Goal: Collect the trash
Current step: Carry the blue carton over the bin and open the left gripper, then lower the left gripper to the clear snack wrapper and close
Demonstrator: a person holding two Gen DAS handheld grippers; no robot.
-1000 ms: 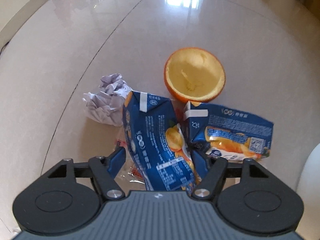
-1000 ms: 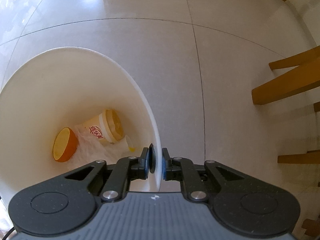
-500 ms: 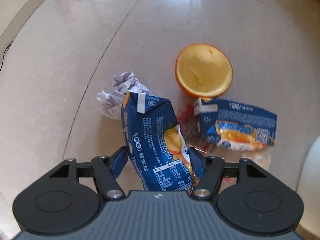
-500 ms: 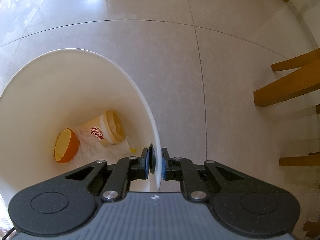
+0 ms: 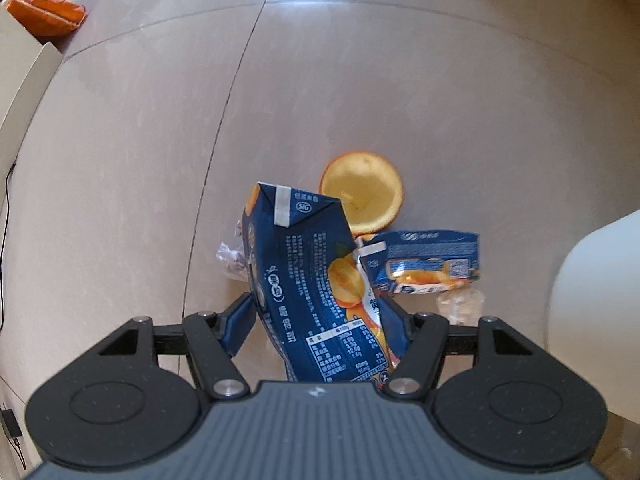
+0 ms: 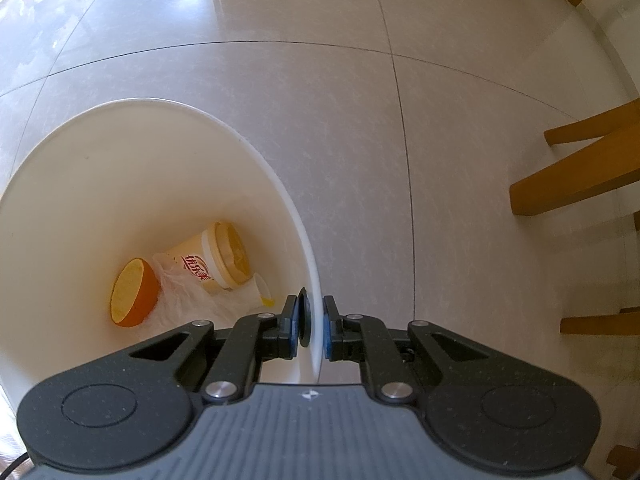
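Note:
My left gripper (image 5: pixel 320 312) is shut on a blue juice carton (image 5: pixel 308 280), lifted off the tiled floor and tilted. Below it on the floor lie an orange half (image 5: pixel 362 192), cut face up, a second flattened blue carton (image 5: pixel 428 262), a crumpled paper (image 5: pixel 230 256) mostly hidden behind the held carton, and a clear wrapper (image 5: pixel 460 304). My right gripper (image 6: pixel 311 326) is shut on the rim of a white trash bin (image 6: pixel 256 160). Inside the bin lie an orange half (image 6: pixel 134 298), a cream cup (image 6: pixel 212 258) and clear plastic (image 6: pixel 188 296).
The white bin's wall (image 5: pixel 596 312) shows at the right edge of the left wrist view. An orange bag (image 5: pixel 46 14) and a white board (image 5: pixel 24 80) lie at the far left. Wooden chair legs (image 6: pixel 576 176) stand right of the bin. A black cable (image 5: pixel 6 220) runs along the left.
The left gripper has risen from the floor with the blue carton in it, so the other trash looks smaller and lower. The right gripper and bin have hardly moved.

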